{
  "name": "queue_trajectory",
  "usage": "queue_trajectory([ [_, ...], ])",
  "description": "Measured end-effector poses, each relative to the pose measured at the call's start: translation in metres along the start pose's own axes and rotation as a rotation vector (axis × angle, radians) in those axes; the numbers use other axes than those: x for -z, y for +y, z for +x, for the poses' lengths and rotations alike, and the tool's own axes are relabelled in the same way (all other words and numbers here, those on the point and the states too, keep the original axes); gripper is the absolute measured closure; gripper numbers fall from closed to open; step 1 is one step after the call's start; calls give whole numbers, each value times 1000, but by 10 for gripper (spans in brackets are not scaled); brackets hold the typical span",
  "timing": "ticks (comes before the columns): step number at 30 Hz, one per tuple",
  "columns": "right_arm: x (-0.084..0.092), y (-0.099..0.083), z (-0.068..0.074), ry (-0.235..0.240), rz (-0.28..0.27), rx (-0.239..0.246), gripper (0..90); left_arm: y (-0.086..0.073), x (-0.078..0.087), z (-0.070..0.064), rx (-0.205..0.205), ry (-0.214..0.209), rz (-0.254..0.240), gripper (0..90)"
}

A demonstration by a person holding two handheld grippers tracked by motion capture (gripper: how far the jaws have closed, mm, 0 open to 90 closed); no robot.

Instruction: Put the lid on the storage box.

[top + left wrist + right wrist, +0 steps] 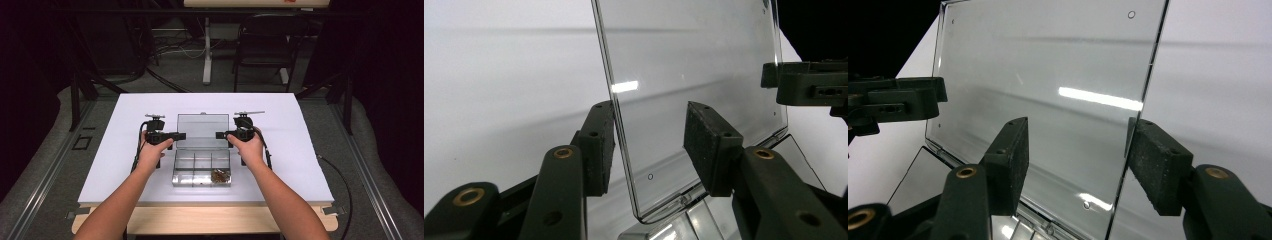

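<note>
On the white table [125, 150], the left gripper [649, 145] straddles the left edge of the upright clear lid [202, 131] of the box [202, 170], jaws partly open, one pad at the edge, nothing clamped. The right gripper [1075, 160] straddles the right edge, also open. The step looks like taking hold of the lid; next, both should pinch and swing it together.

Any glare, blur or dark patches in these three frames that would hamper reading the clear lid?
High view: soft overall, room beyond the table nearly black. Left gripper view: one small bright reflection on the lid; near jaws sharp. Right gripper view: a longer light streak across the lid, its right edge crisp, a black corner at upper left.
</note>
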State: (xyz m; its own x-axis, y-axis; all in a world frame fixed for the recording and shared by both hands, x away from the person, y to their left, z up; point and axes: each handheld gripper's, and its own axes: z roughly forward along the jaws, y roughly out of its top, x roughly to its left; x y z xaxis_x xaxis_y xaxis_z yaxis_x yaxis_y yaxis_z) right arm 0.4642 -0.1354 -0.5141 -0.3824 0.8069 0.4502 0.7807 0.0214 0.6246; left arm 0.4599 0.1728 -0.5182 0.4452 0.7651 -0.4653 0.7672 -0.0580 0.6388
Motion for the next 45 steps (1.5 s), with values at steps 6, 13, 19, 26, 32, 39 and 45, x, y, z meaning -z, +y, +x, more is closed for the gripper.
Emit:
queue_trajectory([
  [6,3,0,3,-6,-6,4,432,0,3,-2,-8,1,-5,561],
  [13,8,0,6,-2,-14,18,434,0,7,-5,-26,1,-12,569],
  [19,12,0,9,1,-18,31,436,0,11,-8,-34,1,-19,578],
  [26,16,-1,11,1,-26,42,448,-1,14,-10,-45,-4,-28,583],
  [32,20,-2,13,3,-27,59,458,-3,17,-12,-59,-6,-39,582],
  [39,22,-3,15,7,-26,73,467,-4,20,-15,-77,-1,-48,575],
  [45,25,-4,16,8,-33,81,469,-6,22,-18,-88,-1,-52,573],
])
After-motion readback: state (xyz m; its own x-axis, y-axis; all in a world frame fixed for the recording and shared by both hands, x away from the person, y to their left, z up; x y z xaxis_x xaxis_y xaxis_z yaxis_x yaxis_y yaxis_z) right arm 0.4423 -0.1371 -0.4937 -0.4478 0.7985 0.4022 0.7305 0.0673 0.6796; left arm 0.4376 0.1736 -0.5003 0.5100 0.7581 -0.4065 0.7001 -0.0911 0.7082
